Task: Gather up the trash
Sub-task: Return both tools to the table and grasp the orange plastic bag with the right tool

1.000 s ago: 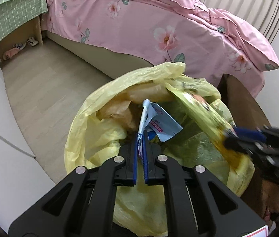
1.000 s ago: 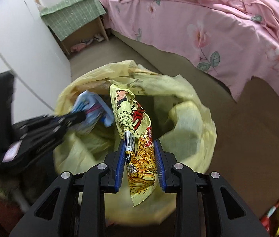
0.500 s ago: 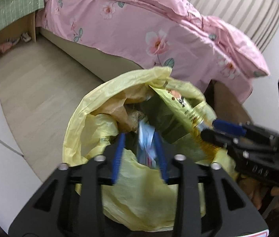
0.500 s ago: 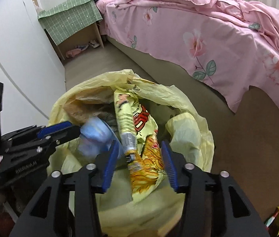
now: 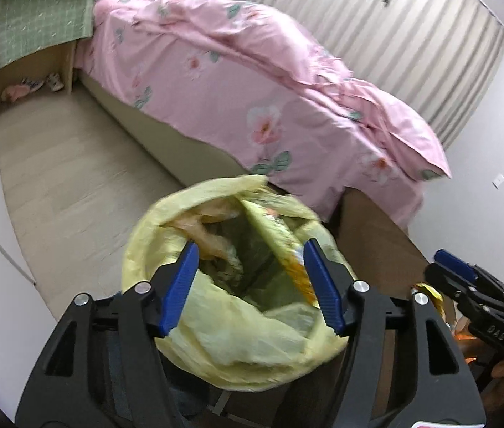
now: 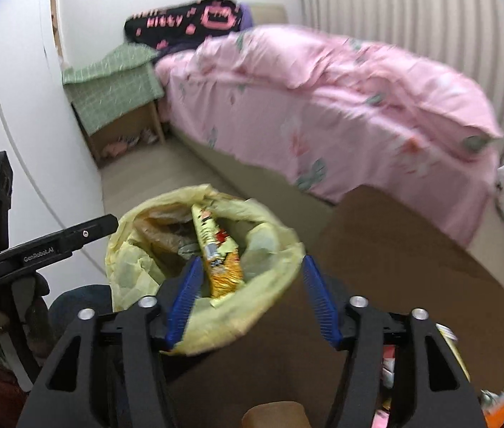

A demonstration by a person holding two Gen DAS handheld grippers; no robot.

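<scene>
Left wrist view showed our left gripper (image 5: 252, 285) with its jaws spread wide and nothing between them, held above the yellow bag (image 5: 237, 324). Inside the bag, a yellow wrapper (image 5: 280, 246) stood tilted against the far side, with crumpled brown paper (image 5: 205, 232) beside it. Our right gripper (image 6: 248, 296) was likewise wide apart and empty, hovering over the bag's near rim, beside a brown table (image 6: 412, 267). More litter (image 6: 444, 342) lay on the table near the right finger. A pink bed (image 5: 252, 100) stood behind the bag.
</scene>
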